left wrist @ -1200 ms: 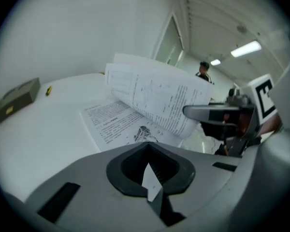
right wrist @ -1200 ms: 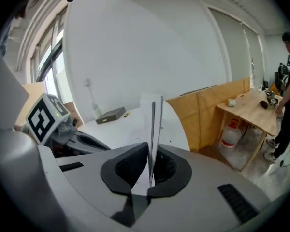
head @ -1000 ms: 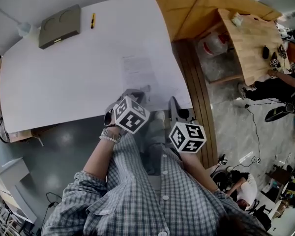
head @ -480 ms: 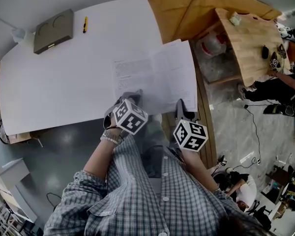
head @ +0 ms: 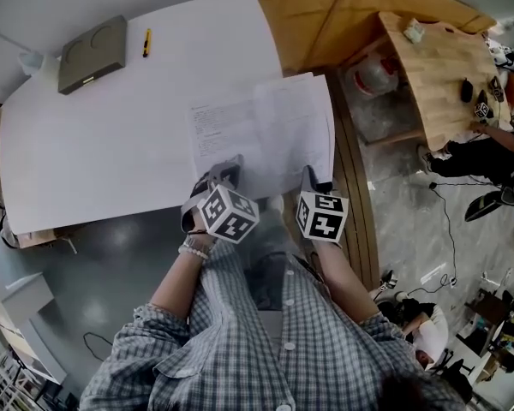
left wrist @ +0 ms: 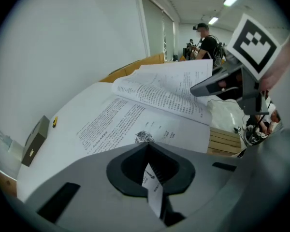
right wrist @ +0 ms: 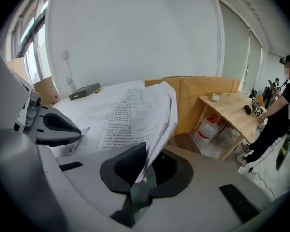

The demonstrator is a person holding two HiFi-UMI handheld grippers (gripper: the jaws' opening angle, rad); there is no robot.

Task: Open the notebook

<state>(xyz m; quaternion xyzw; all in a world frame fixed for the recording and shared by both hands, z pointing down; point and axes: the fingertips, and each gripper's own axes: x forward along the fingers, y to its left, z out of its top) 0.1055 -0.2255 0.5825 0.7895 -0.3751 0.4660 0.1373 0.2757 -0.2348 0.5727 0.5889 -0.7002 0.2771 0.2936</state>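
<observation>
Head view, notebook: the notebook lies open, printed pages up, at the near right corner of the white table, with its right side reaching the table's edge.
Head view, left gripper: the left gripper has its tip on the near edge of the left-hand page.
Head view, right gripper: the right gripper has its tip at the near edge of the right-hand pages.
Head view, far corner: a grey box sits with a yellow pen just beside it, both well apart from the notebook.
Left gripper view, claw: pressed together, pinching a thin slip of page that stands up between the jaws.
Left gripper view, notebook: the left page lies flat, while the right-hand pages rise in a curve with the right gripper at their edge.
Right gripper view, claw: nearly together, pinching a sheaf of right-hand pages that bow up off the table.
Right gripper view, beyond: a wooden table with a water jug under it, and a person standing at the right.
</observation>
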